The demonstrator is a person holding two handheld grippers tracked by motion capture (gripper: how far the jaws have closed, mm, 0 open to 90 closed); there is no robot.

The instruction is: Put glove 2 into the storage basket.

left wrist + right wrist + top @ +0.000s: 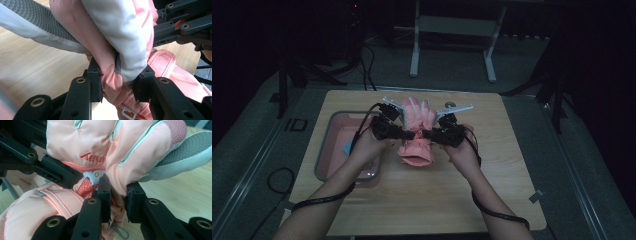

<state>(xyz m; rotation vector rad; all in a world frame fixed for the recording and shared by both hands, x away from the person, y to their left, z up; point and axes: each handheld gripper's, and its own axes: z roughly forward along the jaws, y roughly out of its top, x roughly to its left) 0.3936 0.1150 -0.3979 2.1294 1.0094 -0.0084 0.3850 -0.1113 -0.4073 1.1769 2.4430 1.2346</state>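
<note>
A pink padded glove (417,131) with white and grey finger panels hangs above the middle of the wooden table, fingers pointing away from me. My left gripper (411,134) pinches its left side near the wrist, and my right gripper (426,134) pinches the right side. Seen from the left gripper view, the black pads (96,78) squeeze bunched pink and white fabric (117,50). The right gripper view has its pads (105,192) clamped on the glove (82,142) under red lettering. Each gripper (117,81) (117,198) sees the other one's black links behind the glove.
A grey-rimmed tray (328,131) with a pink inside sits on the table's left part, with a small blue item in it. The wooden table (492,165) has bare room to the right and front. Cables trail from both grippers over my forearms.
</note>
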